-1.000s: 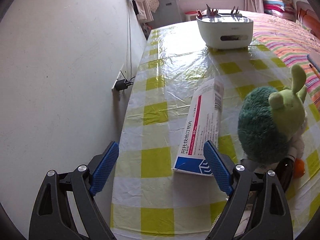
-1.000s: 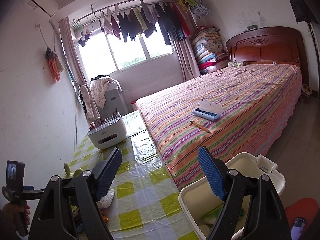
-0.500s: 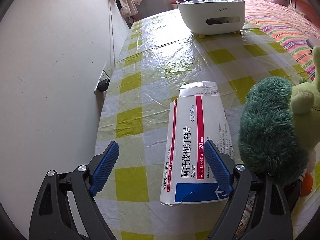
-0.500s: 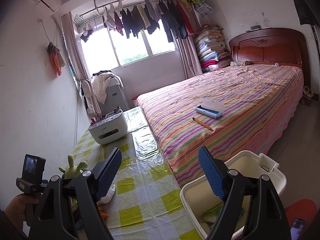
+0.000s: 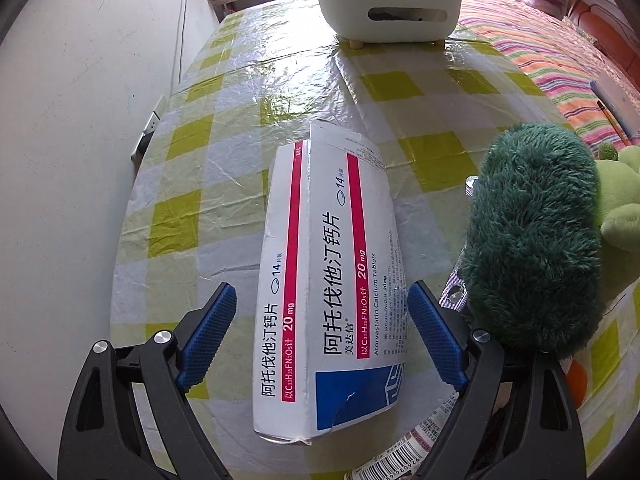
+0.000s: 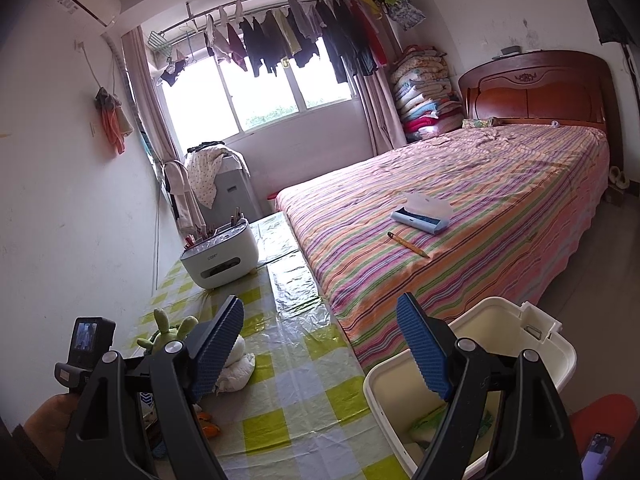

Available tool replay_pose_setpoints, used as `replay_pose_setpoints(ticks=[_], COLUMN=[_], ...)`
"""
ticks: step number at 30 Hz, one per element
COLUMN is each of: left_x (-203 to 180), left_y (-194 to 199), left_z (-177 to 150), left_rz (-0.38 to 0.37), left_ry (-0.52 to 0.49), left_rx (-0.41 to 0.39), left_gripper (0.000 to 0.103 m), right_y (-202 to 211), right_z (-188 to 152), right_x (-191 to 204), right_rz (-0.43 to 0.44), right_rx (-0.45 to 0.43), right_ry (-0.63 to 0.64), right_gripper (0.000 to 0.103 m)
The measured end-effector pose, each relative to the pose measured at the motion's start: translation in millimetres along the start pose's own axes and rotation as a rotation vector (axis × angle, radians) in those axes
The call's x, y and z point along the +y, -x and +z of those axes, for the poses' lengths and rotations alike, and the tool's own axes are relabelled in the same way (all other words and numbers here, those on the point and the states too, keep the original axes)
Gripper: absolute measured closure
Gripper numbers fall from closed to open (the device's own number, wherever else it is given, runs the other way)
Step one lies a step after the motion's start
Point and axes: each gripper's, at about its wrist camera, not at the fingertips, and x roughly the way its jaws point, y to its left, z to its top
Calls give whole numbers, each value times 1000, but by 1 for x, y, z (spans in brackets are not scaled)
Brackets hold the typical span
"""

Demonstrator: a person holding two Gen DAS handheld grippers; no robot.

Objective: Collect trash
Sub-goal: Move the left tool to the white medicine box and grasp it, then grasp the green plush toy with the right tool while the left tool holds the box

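Note:
A white medicine box (image 5: 328, 280) with red stripes and a blue corner lies on the yellow-checked tablecloth (image 5: 224, 184). My left gripper (image 5: 322, 332) is open, its blue pads on either side of the box's near half, not touching it. A blister pack (image 5: 456, 292) and a barcoded wrapper (image 5: 404, 452) lie by the right finger. My right gripper (image 6: 320, 344) is open and empty, held in the air above the table's edge. A cream bin (image 6: 480, 380) stands below it on the right, with green trash inside.
A green plush toy (image 5: 536, 240) sits close to the right of the box; it also shows in the right wrist view (image 6: 168, 332). A white organiser (image 5: 386, 8) stands at the table's far end. The wall (image 5: 80, 120) is on the left, the striped bed (image 6: 460, 216) on the right.
My left gripper has moved forward and down over the medicine box, which now lies between its open fingers. The right gripper has barely shifted.

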Motion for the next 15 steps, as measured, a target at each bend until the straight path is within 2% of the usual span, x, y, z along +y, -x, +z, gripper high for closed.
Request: replay_pose_setpoints(ticks=[1, 2, 5, 8, 15], left_x=[2, 5, 12, 20, 34], left_y=[-2, -5, -5, 1, 35], left_z=[0, 0, 0, -3, -7], left_rz=[-38, -67, -95, -88, -96], left_ry=[25, 55, 114, 158, 203], left_rx=[16, 36, 35, 16, -82], left_gripper=[40, 45, 46, 48, 49], right_y=[0, 0, -1, -6, -30], right_z=[0, 0, -1, -3, -19], right_x=[0, 1, 3, 10, 47], right_rz=[1, 3, 13, 29, 115], right_rx=[2, 4, 11, 34, 157], right_ry=[0, 1, 4, 19, 101], right_gripper=[26, 26, 26, 26, 26])
